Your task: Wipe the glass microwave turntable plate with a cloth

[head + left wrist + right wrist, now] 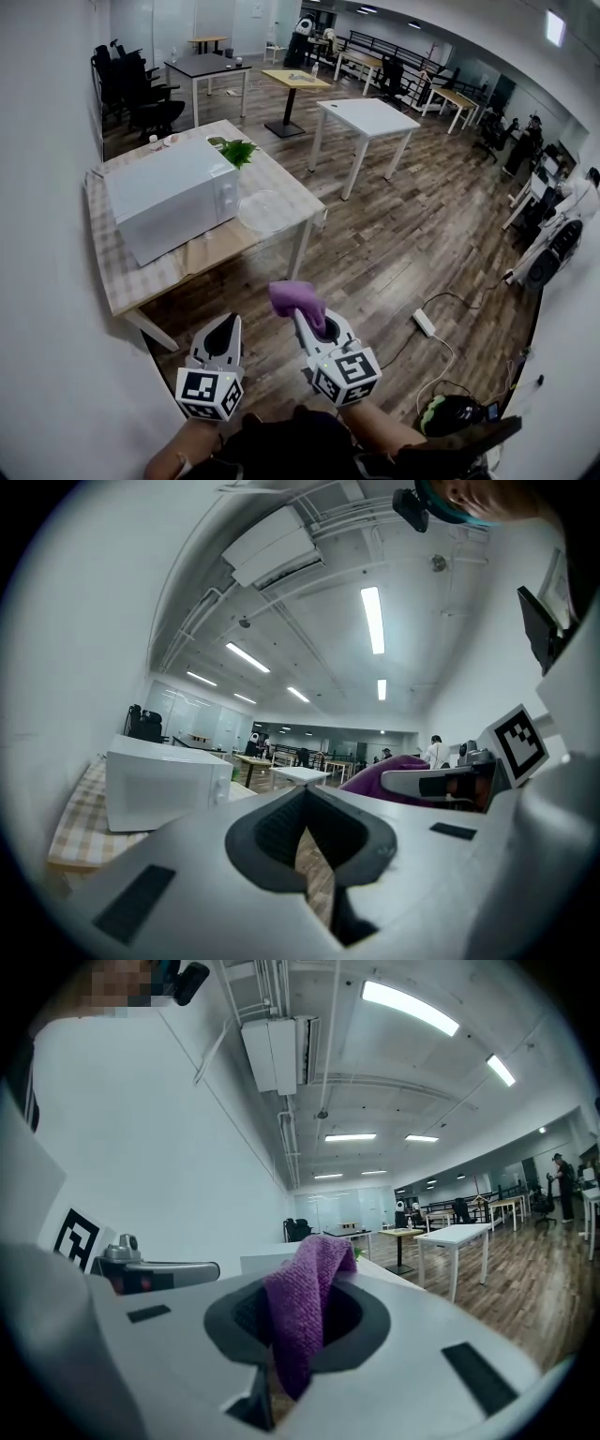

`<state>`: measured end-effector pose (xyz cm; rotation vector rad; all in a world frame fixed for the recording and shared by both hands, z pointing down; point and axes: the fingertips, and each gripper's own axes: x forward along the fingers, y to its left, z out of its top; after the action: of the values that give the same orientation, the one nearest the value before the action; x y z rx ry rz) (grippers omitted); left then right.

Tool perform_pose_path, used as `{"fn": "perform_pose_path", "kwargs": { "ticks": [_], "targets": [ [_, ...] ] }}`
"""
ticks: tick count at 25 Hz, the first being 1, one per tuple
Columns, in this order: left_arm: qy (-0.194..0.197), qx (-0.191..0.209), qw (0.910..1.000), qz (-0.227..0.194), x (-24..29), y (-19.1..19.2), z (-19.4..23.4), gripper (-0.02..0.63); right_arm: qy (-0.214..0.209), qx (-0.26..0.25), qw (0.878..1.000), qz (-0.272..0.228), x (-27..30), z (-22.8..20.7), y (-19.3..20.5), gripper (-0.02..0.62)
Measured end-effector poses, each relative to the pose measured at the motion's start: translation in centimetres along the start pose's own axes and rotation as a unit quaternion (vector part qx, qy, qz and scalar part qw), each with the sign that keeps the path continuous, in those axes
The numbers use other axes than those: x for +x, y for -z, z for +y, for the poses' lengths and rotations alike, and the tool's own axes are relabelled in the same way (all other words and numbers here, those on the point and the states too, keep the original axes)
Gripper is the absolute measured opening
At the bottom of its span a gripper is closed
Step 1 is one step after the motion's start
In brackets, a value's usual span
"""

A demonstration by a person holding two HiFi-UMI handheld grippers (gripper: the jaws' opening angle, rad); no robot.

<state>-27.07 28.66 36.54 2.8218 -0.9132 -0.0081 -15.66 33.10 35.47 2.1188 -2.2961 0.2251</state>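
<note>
Head view: looks steeply down on the left tool point(229, 322) and the right tool point(306, 317), side by side over the wooden floor point(403, 253), short of the surface point(117, 277).
Left tool state: shut at the tips, with nothing gripped and nothing touched.
Left gripper view: shows the left tool point(305, 799) with its dark pads met at the tip, and only floor boards through the narrow slit below them.
Right tool state: closed on the purple cloth point(296, 298), pinched between both jaws.
Right gripper view: shows the right tool point(298, 1288) clamped on a fold of the purple cloth point(307, 1283), bulging above the pads and hanging in a point below them.
Glass turntable plate point(265, 212): lies flat on the surface near its right edge, just beside the white microwave point(169, 197), well apart from both tools and from the cloth.
White microwave: stands on the checked covering of the surface, to the left of the plate.
Green plant point(234, 150): sits behind the microwave's far corner, near the plate's far side.
Background: more tables and chairs on the wooden floor beyond the surface.
</note>
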Motion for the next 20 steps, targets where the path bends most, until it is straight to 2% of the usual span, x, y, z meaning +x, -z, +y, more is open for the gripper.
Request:
{"fn": "perform_pose_path", "kwargs": {
  "ticks": [5,11,20],
  "targets": [
    [0.004,-0.003,1.0000,-0.001,0.4,0.2,0.8,0.008,0.007,0.001,1.000,0.002,0.5,-0.1,0.3,0.054],
    [0.002,0.001,1.0000,0.000,2.4,0.6,2.2,0.008,-0.004,-0.004,1.000,-0.003,3.1,-1.1,0.1,0.054],
    [-0.025,0.009,0.9996,0.002,8.3,-0.3,3.6,0.008,-0.027,0.002,1.000,-0.006,8.0,-6.1,-1.1,0.054]
  ]
}}
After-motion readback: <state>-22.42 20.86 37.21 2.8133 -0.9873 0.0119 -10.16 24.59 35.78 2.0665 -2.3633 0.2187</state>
